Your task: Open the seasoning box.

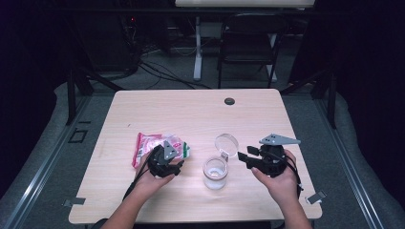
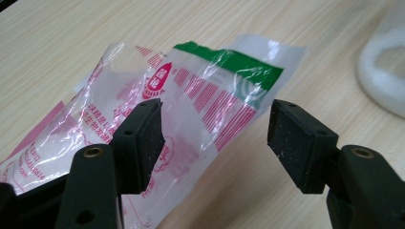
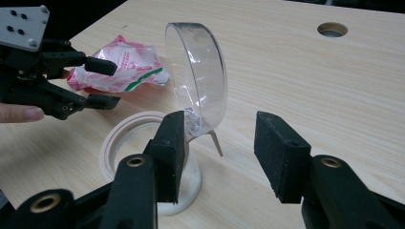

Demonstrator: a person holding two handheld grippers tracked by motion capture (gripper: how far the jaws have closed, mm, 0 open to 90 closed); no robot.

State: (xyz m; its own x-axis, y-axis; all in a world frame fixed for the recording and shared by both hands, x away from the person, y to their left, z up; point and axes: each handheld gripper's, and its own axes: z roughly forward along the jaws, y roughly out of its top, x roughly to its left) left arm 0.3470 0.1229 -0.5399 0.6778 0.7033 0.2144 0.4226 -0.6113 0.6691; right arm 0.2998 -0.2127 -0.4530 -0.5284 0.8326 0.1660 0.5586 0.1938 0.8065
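We held the left gripper spread over the packet lying on the table, jaws w/ nothing pinched, & the right gripper spread beside the jar, lid up.

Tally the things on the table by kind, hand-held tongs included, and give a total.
Plastic bag, red, white and green print: 1
Clear jar with hinged lid flipped open: 1
Tongs, both open: 2, left and right
Total: 4
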